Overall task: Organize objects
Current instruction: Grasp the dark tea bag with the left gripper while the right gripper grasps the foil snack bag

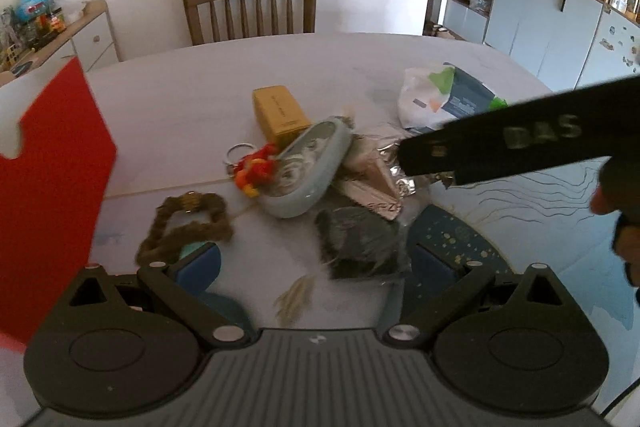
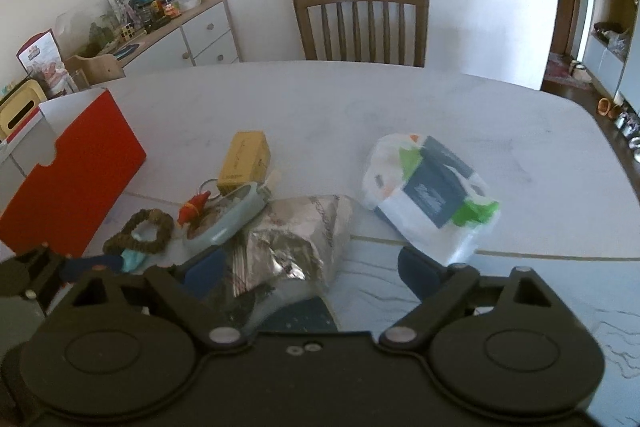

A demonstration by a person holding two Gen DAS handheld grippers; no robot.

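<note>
My left gripper (image 1: 314, 263) and right gripper (image 2: 310, 269), jaws apart and empty, above the clutter: foil bag (image 2: 296, 231), grey case (image 1: 308, 171), brown rope ring (image 1: 186, 227)

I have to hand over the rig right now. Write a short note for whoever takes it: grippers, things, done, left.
Left gripper: open, empty, over the dark pouch.
Right gripper: open, empty, at the foil bag.
Pile mid-table: yellow box, grey case, red keyring, rope ring; plastic bag apart at right.
Red bin at left.
Nothing visibly sorted; everything is left.
</note>
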